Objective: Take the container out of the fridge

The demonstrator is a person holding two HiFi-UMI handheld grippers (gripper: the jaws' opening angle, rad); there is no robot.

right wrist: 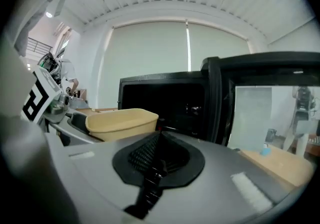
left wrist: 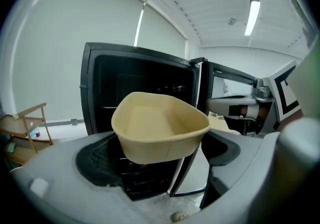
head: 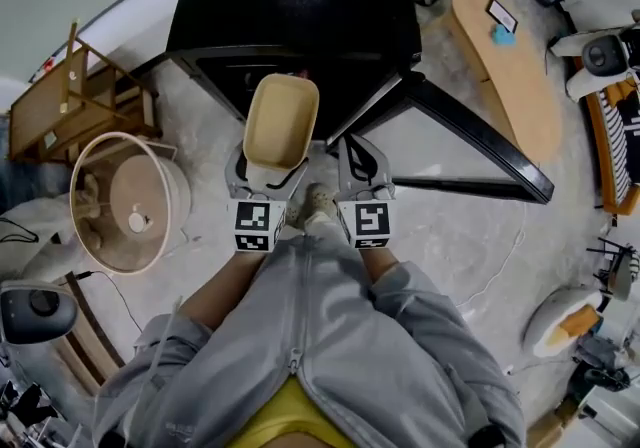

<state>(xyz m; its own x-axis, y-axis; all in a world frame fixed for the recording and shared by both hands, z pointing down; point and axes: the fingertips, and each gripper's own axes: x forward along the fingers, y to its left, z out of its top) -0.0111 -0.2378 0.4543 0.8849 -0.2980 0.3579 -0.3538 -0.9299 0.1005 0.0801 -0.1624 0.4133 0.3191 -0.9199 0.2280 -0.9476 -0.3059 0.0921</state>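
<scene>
An empty tan container [head: 280,121] is held in front of the small black fridge [head: 300,6], whose door [head: 470,141] stands open to the right. My left gripper [head: 268,174] is shut on the container's near end; in the left gripper view the container [left wrist: 160,125] sits between the two jaws. My right gripper [head: 358,168] is beside it on the right, shut with nothing held; its pads [right wrist: 157,155] meet. The container [right wrist: 121,122] shows at the left of the right gripper view.
A round white fan [head: 130,201] lies on the floor at the left, beside a wooden rack [head: 70,101]. A wooden board [head: 505,66] lies at the right behind the open door. A cable [head: 500,266] runs across the floor at the right.
</scene>
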